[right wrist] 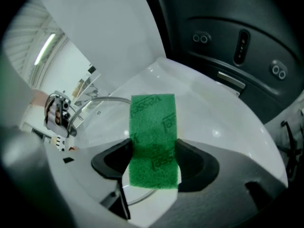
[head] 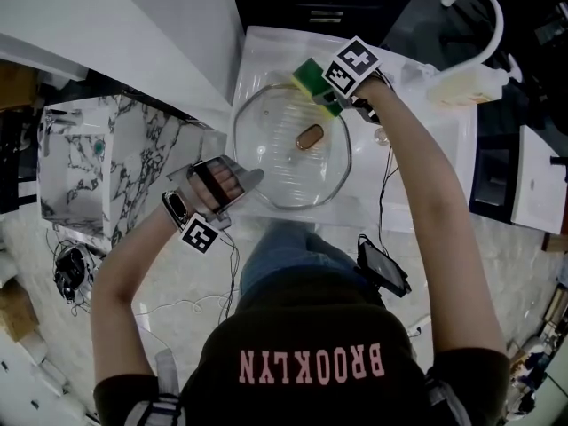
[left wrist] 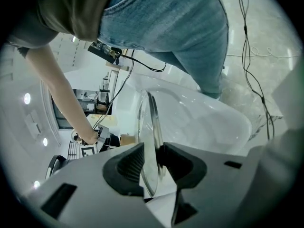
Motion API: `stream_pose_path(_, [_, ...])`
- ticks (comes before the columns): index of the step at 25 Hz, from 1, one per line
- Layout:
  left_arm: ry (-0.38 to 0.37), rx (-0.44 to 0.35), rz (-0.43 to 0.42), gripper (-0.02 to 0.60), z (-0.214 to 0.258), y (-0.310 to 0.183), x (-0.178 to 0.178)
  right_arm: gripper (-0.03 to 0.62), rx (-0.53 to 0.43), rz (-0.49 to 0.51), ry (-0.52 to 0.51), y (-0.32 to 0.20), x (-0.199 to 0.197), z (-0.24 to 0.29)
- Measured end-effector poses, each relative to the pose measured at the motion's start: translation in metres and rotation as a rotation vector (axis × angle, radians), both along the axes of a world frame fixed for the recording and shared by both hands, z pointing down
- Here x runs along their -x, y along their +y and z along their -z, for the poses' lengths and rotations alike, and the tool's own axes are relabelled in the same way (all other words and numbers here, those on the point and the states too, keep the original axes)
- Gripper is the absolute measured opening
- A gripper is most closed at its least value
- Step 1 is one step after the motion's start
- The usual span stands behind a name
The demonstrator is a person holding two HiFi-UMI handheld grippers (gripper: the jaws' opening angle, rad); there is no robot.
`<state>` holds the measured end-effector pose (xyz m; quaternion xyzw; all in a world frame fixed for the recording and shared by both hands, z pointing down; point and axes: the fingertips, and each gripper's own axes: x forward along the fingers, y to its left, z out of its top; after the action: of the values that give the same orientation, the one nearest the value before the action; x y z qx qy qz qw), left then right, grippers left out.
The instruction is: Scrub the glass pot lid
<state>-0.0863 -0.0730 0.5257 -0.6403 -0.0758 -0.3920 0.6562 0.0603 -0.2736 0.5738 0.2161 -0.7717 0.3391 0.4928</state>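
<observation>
Head view: over the white sink basin (head: 426, 180), the round clear glass pot lid (head: 275, 162) is clamped at its near rim in your left claw (head: 248, 178). Your right claw (head: 321, 96) pinches the green-and-yellow sponge (head: 308, 78) at the far rim. Scrubbing looks barely begun.

Kitchen: white sink (head: 266, 60) and curved faucet (head: 498, 16).

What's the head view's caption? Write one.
Left gripper clamps the glass lid; right gripper holds a sponge at its edge.
</observation>
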Motion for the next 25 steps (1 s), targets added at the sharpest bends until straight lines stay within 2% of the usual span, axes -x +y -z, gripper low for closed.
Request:
stream_pose_path(2, [-0.006, -0.002, -0.003, 0.117, -0.001, 0.001, 0.004, 0.278, -0.043, 0.041, -0.072, -0.003, 0.009, 0.012])
stream_pose_path(4, [-0.008, 0.0, 0.0, 0.12, -0.003, 0.002, 0.006, 0.278, -0.018, 0.04, -0.166, 0.0, 0.024, 0.025])
stream_pose_path(9, [-0.009, -0.007, 0.005, 0.12, -0.002, 0.002, 0.005, 0.278, 0.123, -0.118, -0.302, 0.004, 0.067, 0.043])
stream_pose_path(11, [-0.013, -0.008, 0.006, 0.12, -0.002, 0.001, 0.005, 0.278, 0.196, -0.191, -0.293, 0.008, 0.078, 0.041])
stream_pose_path(14, [-0.014, 0.005, 0.018, 0.12, -0.001, 0.002, 0.005, 0.278, 0.277, -0.239, -0.207, 0.017, 0.08, 0.025])
stream_pose_path(17, [-0.014, 0.023, 0.031, 0.121, -0.003, 0.004, 0.004, 0.278, 0.296, -0.243, -0.162, 0.022, 0.076, 0.014])
stream_pose_path(21, [-0.011, 0.019, 0.046, 0.121, -0.005, 0.003, 0.005, 0.278, 0.3, -0.195, -0.117, 0.03, 0.067, 0.009])
stream_pose_path(25, [-0.012, 0.02, 0.046, 0.121, -0.006, 0.002, 0.005, 0.278, 0.32, -0.215, -0.122, 0.037, 0.051, 0.003])
